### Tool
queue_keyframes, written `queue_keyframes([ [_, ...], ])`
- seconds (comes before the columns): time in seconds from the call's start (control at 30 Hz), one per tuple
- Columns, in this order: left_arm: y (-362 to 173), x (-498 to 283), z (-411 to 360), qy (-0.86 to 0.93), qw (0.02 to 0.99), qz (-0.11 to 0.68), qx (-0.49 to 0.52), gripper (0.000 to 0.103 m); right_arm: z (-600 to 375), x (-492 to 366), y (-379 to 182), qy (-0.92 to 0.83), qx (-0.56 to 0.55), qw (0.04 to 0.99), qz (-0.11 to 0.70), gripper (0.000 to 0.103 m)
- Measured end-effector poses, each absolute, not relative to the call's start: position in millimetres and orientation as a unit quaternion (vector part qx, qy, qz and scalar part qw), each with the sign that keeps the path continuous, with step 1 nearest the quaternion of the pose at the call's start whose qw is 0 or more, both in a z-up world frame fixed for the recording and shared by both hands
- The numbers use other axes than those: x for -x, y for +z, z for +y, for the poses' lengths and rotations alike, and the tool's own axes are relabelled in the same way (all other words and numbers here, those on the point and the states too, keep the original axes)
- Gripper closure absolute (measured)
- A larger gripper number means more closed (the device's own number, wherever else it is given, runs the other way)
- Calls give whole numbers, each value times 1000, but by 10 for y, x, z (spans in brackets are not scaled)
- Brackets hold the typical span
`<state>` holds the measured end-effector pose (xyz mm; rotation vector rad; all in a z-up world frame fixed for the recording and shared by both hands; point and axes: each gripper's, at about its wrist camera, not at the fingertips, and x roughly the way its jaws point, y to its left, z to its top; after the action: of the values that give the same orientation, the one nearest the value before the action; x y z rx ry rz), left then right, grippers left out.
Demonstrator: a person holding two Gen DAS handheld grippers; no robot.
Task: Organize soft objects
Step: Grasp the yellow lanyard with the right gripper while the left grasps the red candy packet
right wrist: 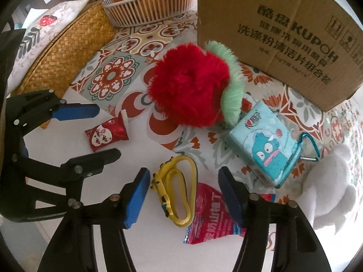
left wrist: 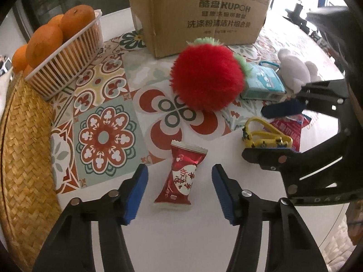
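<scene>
Patterned tablecloth (left wrist: 104, 104) strewn with soft toys and snack packets

Left gripper (left wrist: 179, 191) stands wide around the red candy packet (left wrist: 180, 176); right gripper (right wrist: 183, 200) wide over the yellow strap (right wrist: 179, 192); red plush strawberry (left wrist: 207, 77) lies at 12 o'clock

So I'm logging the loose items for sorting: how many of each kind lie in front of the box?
Plush toys: 2, red and white
Snack packets: 2
Tissue pack: 1
Yellow strap: 1
Total: 6
</scene>
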<state>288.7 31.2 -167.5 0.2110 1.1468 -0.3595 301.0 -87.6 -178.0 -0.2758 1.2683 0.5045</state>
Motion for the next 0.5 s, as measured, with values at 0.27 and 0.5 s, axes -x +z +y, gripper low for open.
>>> queue_keyframes([
  [0.27, -1733, -2891, 350, -173, 818, 545, -66, 77, -830, -3002, -1809, 240, 122, 769, 580, 59],
  [0.5, -1726, -2846, 362, -172, 819, 546, -34, 80, -884, -2961, -1734, 241, 102, 779, 569, 60],
])
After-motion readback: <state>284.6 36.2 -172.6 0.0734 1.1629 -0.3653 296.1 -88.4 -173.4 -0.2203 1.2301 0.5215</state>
